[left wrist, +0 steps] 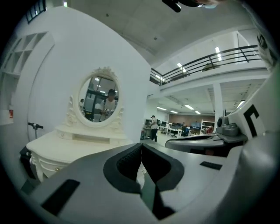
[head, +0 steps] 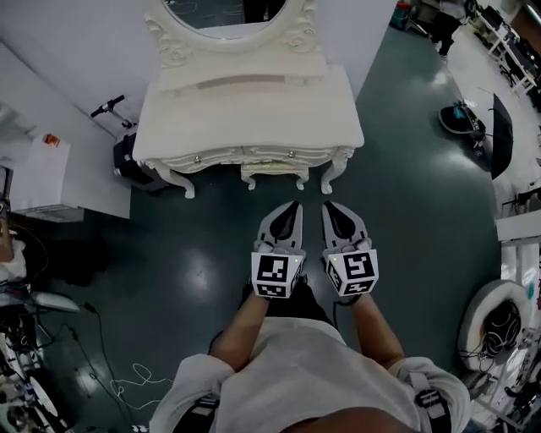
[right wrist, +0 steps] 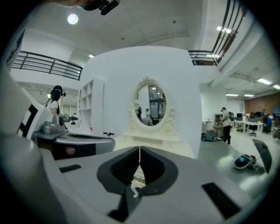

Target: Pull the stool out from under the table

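A cream carved dressing table (head: pixel 248 118) with an oval mirror (head: pixel 225 12) stands against the white wall. Under its front edge a cream stool (head: pixel 274 174) shows only its front rail and two curled legs. Both grippers hover side by side over the dark floor, a short way in front of the stool. My left gripper (head: pixel 295 205) is shut and holds nothing. My right gripper (head: pixel 326 205) is shut and empty too. The table (left wrist: pixel 65 148) fills the left of the left gripper view, and the mirror (right wrist: pixel 151 103) is centred in the right gripper view.
A black scooter (head: pixel 127 152) leans by the table's left side. A white box (head: pixel 59 182) and cables (head: pixel 127 385) lie at the left. A floor device (head: pixel 461 118) and round white object (head: pixel 499 326) sit to the right. People stand in the hall (right wrist: pixel 226 124).
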The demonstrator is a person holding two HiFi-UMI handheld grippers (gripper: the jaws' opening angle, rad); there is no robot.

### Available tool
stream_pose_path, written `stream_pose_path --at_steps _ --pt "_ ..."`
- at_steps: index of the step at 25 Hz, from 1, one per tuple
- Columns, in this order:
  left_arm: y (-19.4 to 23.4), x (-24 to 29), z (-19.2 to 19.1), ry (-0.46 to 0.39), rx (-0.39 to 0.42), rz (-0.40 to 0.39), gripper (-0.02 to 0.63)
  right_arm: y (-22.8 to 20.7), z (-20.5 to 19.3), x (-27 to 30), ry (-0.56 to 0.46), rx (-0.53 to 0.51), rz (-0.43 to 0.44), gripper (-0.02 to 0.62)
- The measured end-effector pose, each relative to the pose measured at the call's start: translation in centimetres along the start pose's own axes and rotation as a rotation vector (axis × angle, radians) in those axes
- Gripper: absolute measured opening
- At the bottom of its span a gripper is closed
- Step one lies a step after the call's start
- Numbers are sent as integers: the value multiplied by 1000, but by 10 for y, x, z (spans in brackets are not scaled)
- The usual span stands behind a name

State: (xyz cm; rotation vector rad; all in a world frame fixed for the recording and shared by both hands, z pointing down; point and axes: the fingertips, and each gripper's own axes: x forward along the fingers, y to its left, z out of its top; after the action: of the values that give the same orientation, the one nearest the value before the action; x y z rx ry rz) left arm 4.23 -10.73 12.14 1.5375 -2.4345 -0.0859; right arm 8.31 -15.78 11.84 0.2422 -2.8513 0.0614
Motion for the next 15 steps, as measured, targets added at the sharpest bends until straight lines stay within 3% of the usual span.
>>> stream_pose_path --at_steps 7,15 --pt "66 -1 -72 100 -33 148 6 20 -68 67 110 -30 128 15" --pt "116 12 -148 173 -51 185 6 38 -140 112 203 -111 191 15"
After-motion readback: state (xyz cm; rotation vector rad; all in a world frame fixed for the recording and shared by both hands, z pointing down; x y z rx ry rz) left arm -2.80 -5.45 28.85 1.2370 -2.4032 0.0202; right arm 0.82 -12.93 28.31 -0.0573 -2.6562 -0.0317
